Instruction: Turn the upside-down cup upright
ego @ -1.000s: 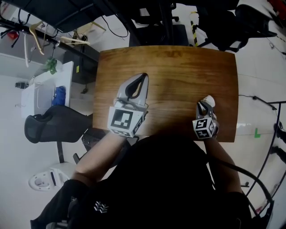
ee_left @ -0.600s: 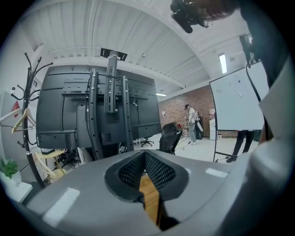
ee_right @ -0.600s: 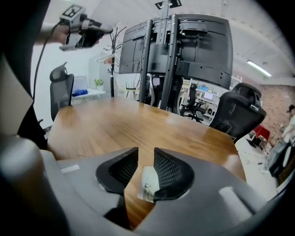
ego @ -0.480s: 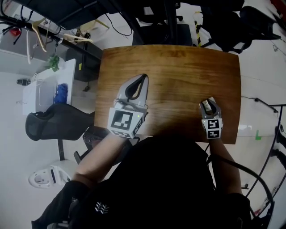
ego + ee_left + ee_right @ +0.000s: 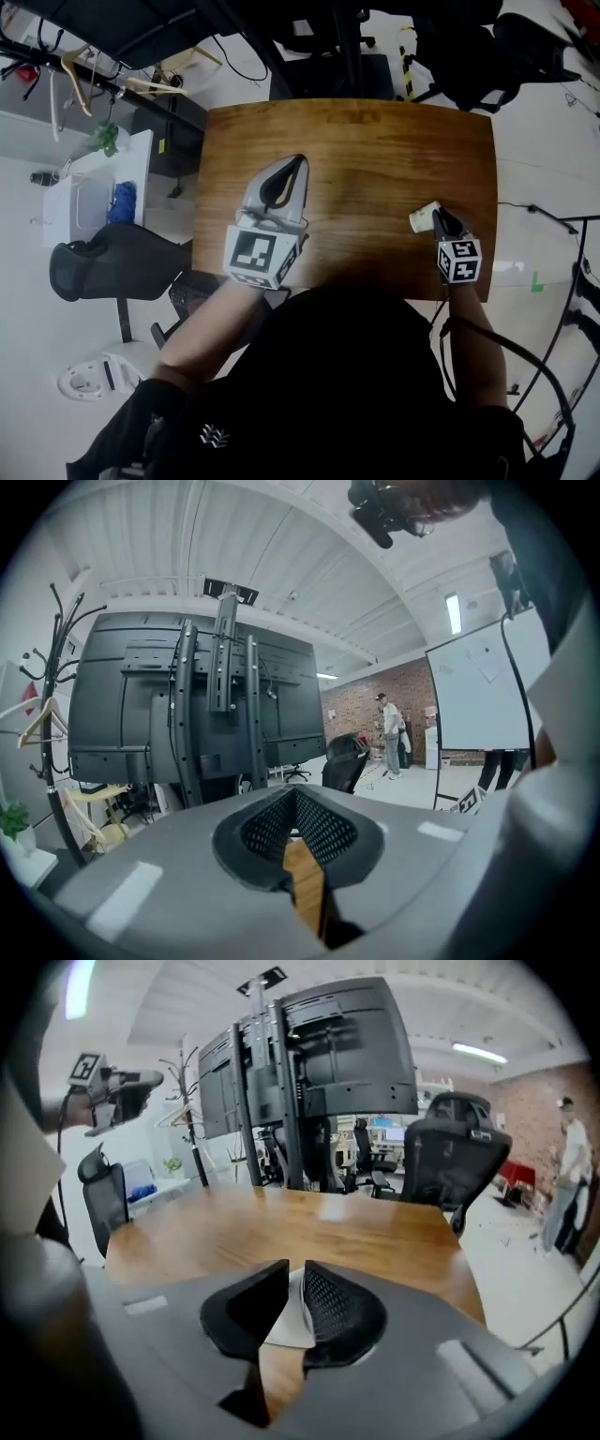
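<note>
Right hand-held gripper (image 5: 438,221) closing on tilted white cup (image 5: 423,217); left hand-held gripper (image 5: 296,167) clenched, empty.

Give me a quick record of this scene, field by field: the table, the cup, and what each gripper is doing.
Table: wooden table
Cup: white cup, tipped on its side near the table's right edge
Right gripper: right gripper, jaws closing, pinching the cup's wall between them
Left gripper: left gripper, jaws together, nothing between them, over the table's left part
Task status: cup not yet upright
</note>
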